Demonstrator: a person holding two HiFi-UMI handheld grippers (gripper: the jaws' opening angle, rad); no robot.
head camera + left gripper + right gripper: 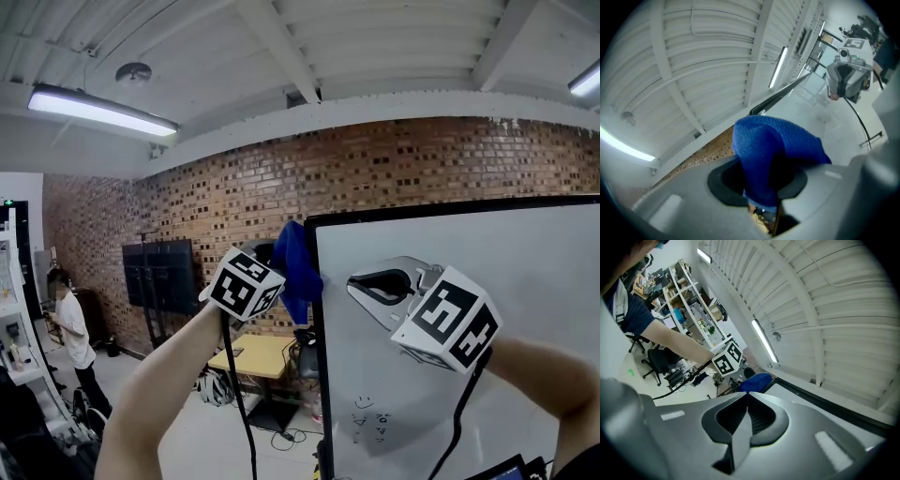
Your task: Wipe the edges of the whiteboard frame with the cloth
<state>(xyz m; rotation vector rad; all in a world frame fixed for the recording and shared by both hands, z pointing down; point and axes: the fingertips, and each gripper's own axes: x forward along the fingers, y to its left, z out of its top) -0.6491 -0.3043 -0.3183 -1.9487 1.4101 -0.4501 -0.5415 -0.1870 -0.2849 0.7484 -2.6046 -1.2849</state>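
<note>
Left gripper (761,185) clamped on blue cloth (773,140) at black whiteboard frame (319,319) corner, right gripper (746,399) pinched together, empty, faint marker scribbles (367,417) below it unreadable, board's right side cropped

No word, number or brand can be read. The whiteboard (487,272) bears a few small hand-drawn marks (368,419) near its lower left, one like a smiley face, the rest too small to make out. The left cube (246,283) and right cube (448,319) carry only black-and-white square patterns.
</note>
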